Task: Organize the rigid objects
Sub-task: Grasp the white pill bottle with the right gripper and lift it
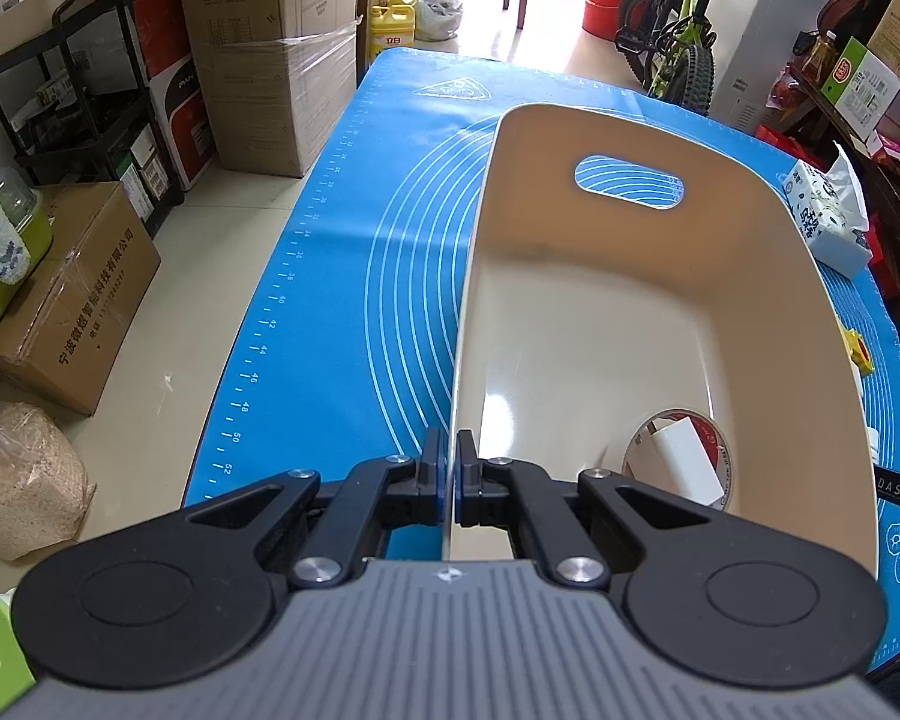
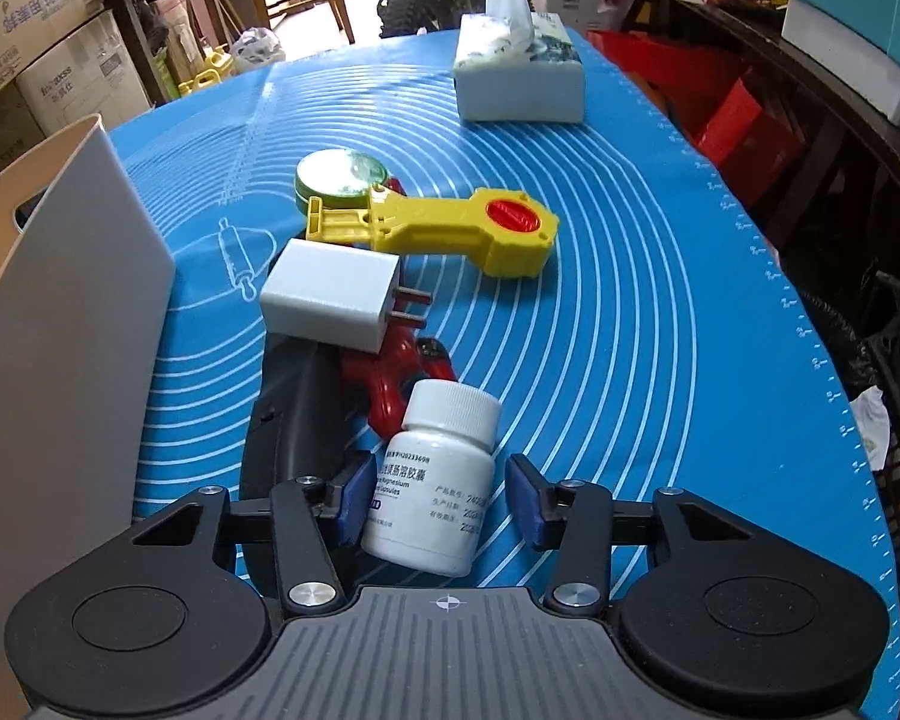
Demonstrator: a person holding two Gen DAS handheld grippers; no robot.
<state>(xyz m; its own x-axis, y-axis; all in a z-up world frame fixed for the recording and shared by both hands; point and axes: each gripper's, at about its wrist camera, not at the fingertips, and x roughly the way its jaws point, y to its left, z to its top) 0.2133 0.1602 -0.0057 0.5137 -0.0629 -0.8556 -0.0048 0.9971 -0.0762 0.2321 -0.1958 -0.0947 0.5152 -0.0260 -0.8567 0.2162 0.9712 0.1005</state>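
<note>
The left claw (image 1: pixel 449 483) is clenched on the near rim of the cream plastic bin (image 1: pixel 660 324), steadying it on the blue silicone mat (image 1: pixel 354 276) covering the table. To its right, the right claw (image 2: pixel 441 501) straddles the white plastic pill bottle (image 2: pixel 435 489) lying on the mat; the left pad looks to touch it, the right pad stands clear, so it isn't gripped yet. Best to centre on the body below the cap and squeeze evenly, avoiding the red tool (image 2: pixel 399 375) beyond.

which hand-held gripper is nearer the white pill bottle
Right. The right hand-held gripper straddles the white plastic pill bottle, one pad touching, the other apart. The left hand-held gripper is clamped on the cream plastic bin's wall, away from the bottle.
</note>
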